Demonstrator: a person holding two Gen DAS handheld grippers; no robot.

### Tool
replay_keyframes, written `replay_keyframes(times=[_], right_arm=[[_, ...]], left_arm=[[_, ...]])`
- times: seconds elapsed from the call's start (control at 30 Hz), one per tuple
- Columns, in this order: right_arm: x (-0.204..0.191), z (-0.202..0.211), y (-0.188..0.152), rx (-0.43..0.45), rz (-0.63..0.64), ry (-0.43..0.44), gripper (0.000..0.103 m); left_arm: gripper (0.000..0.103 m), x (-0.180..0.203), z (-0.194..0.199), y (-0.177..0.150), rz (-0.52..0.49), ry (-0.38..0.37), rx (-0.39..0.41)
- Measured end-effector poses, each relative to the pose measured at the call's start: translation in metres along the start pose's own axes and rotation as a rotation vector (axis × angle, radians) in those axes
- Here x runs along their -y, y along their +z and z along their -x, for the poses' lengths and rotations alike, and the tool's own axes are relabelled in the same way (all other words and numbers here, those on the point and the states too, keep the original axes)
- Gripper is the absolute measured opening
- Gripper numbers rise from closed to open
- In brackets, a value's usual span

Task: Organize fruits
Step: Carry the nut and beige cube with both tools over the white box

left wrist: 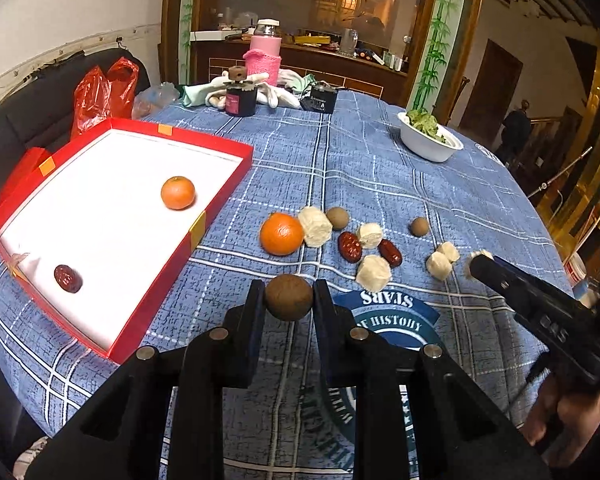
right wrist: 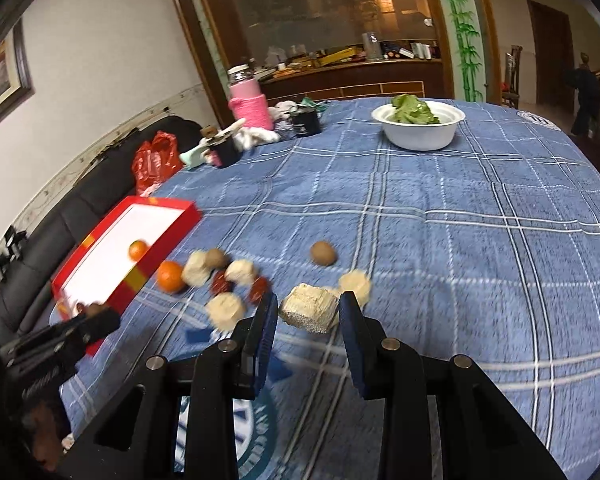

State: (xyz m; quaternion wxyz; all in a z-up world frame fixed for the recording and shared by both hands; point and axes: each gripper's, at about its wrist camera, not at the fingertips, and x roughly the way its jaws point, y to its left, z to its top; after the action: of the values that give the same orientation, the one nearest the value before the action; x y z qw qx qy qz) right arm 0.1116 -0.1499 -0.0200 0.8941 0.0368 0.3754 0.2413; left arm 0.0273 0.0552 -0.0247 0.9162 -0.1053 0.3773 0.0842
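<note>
My left gripper (left wrist: 289, 296) is shut on a brown round longan (left wrist: 289, 297), held above the blue cloth, right of the red tray (left wrist: 220, 204). The tray holds a tangerine (left wrist: 177, 193) and a red date (left wrist: 68, 278). On the cloth lie another tangerine (left wrist: 281, 233), two longans (left wrist: 337, 218), two red dates (left wrist: 349, 246) and several beige cake blocks (left wrist: 374, 271). My right gripper (right wrist: 309, 312) is shut on a beige cake block (right wrist: 309, 309), just above the cloth; it shows in the left wrist view (left wrist: 478, 264) at the right.
A white bowl of greens (right wrist: 420, 124) stands at the far right. A pink bottle (left wrist: 265, 54), dark jars (left wrist: 241, 98), white gloves and a red plastic bag (left wrist: 100, 96) crowd the far edge. A black sofa (right wrist: 52, 232) lies left of the table.
</note>
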Motion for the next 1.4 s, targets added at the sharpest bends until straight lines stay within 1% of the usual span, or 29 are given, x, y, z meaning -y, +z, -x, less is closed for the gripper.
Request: replay_keyframes(times=[0.13,0.2,0.3,0.37,0.57,0.73,0.83,0.97,1.1,1.2,1.33,1.37,1.4], right_arm=[[-0.007,0.006,-0.012,-0.002,0.003,0.001,0.033],[-0.011,0.008,-0.015,-0.013,0.009,0.001,0.033],[-0.018,0.009,-0.015,-0.019,0.031,0.000,0.033],[-0.024,0.008,-0.015,-0.020,0.046,0.006,0.033],[-0.032,0.001,-0.019,-0.039,0.052,0.012,0.033],[-0.038,-0.002,-0.019,-0.053,0.062,0.009,0.033],[-0.044,0.001,-0.018,-0.050,0.075,0.004,0.033],[-0.054,0.005,-0.014,-0.035,0.085,0.020,0.033],[-0.067,0.006,-0.010,-0.019,0.098,0.054,0.033],[-0.081,0.006,-0.005,-0.006,0.120,0.091,0.033],[-0.103,0.001,0.004,0.003,0.142,0.137,0.033],[-0.111,-0.001,0.008,0.006,0.153,0.152,0.033],[-0.118,-0.003,0.010,0.011,0.164,0.163,0.032]], left_arm=[[0.021,0.003,-0.001,-0.005,-0.008,-0.014,-0.011],[0.021,0.004,0.003,-0.004,-0.011,-0.012,0.006],[0.021,0.000,0.006,-0.003,-0.001,-0.009,0.015],[0.021,-0.004,0.004,-0.004,0.005,-0.005,0.007],[0.021,-0.013,0.006,-0.003,0.020,0.000,0.010],[0.021,-0.020,0.010,-0.002,0.029,-0.009,0.022],[0.021,-0.027,0.011,0.002,0.041,-0.008,0.025],[0.021,-0.038,0.014,0.011,0.059,0.011,0.036],[0.021,-0.059,0.021,0.022,0.108,0.062,0.065],[0.021,-0.083,0.027,0.030,0.151,0.132,0.093],[0.021,-0.113,0.025,0.039,0.189,0.210,0.103],[0.021,-0.123,0.022,0.043,0.196,0.241,0.099],[0.021,-0.130,0.020,0.044,0.208,0.250,0.093]])
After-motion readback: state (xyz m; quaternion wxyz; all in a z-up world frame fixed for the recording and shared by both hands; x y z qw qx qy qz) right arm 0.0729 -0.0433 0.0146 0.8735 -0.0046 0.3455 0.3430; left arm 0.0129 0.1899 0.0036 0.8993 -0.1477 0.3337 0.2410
